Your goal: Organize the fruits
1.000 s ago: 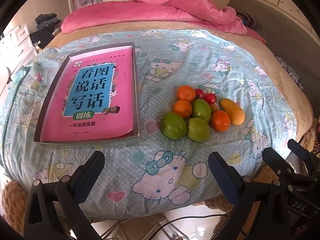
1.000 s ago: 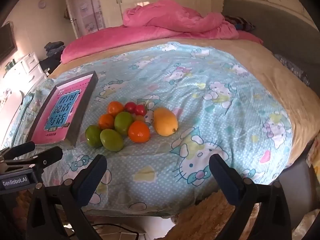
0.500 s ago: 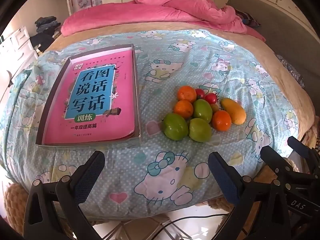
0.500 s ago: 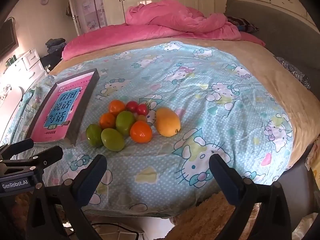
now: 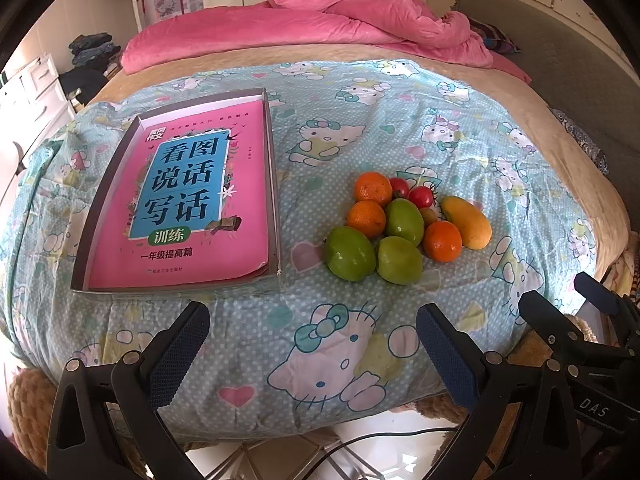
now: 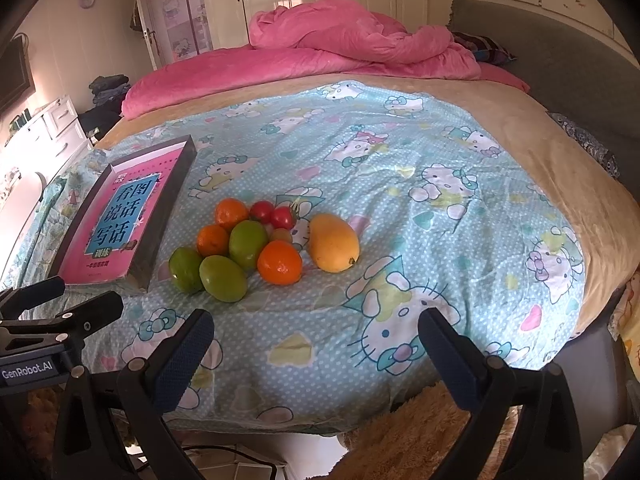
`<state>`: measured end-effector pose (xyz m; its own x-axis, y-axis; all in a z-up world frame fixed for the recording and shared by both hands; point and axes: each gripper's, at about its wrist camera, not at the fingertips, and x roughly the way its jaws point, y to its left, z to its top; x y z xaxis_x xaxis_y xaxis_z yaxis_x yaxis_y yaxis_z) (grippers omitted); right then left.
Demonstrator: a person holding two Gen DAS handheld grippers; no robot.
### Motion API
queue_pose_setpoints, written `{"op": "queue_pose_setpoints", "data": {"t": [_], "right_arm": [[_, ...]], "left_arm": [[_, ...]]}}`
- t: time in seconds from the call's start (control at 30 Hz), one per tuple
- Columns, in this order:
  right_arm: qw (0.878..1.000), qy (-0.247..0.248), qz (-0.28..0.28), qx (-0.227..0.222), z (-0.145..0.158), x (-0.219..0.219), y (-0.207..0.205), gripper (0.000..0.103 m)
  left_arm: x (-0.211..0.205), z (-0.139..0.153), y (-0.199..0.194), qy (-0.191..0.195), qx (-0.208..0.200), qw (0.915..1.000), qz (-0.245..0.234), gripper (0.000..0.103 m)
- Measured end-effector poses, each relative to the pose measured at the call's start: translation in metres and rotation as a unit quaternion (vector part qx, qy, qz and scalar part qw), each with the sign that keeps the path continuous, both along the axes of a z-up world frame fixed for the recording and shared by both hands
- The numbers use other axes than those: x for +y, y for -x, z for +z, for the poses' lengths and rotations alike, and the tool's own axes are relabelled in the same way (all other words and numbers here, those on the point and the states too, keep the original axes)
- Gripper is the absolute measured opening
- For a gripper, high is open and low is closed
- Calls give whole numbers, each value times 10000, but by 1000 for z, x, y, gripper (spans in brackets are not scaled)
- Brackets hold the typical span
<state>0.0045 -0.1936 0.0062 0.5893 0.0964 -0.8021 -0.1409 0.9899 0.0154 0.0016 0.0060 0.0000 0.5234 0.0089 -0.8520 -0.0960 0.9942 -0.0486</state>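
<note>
you had both tools hanging just off the near edge of the bed (image 5: 480, 72), nothing in either one. your left tool (image 5: 310, 344) was spread wide open, empty, pointed at the blue cartoon-cat sheet (image 5: 360, 120). same deal with your right tool (image 6: 316, 344), fingers well apart and holding nothing.

the fruit pile (image 5: 404, 228) sat on the sheet toward the near edge, all bunched up and touching. three green fruits (image 5: 350, 253) were at the near-left of the clump, three oranges (image 5: 373, 189) mixed through it, two small red tomatoes (image 5: 421, 197) at the far side, and a yellow mango (image 5: 466, 222) on the right end. there was a little brownish fruit tucked in the middle too, couldn't tell what it was.

off to the left of the pile, near the bed's left edge, a shallow grey box (image 5: 275, 200) lay flat with a pink book (image 5: 180, 208) inside it. a pink duvet (image 5: 340, 20) was heaped at the far end of the bed.
</note>
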Motion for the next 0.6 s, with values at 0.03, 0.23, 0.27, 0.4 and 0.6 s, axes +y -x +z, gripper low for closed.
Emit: {"op": "queue_pose_setpoints", "data": {"t": [0.03, 0.23, 0.27, 0.4, 0.6], "right_arm": [[10000, 3, -2, 2, 0, 0, 0, 103], [10000, 6, -3, -4, 0, 0, 0, 103], [10000, -8, 6, -6, 0, 0, 0, 103], [10000, 16, 0, -3, -1, 0, 0, 103], [10000, 45, -13, -7, -1, 0, 1, 103]], "left_arm": [[0, 0, 0, 1, 2, 10000, -1, 103], [-2, 0, 0, -5, -2, 10000, -19, 103], [-2, 0, 0, 1, -4, 10000, -22, 103], [-3, 0, 1, -3, -20, 10000, -38, 103], [-4, 1, 1, 1, -28, 10000, -61, 103]]}}
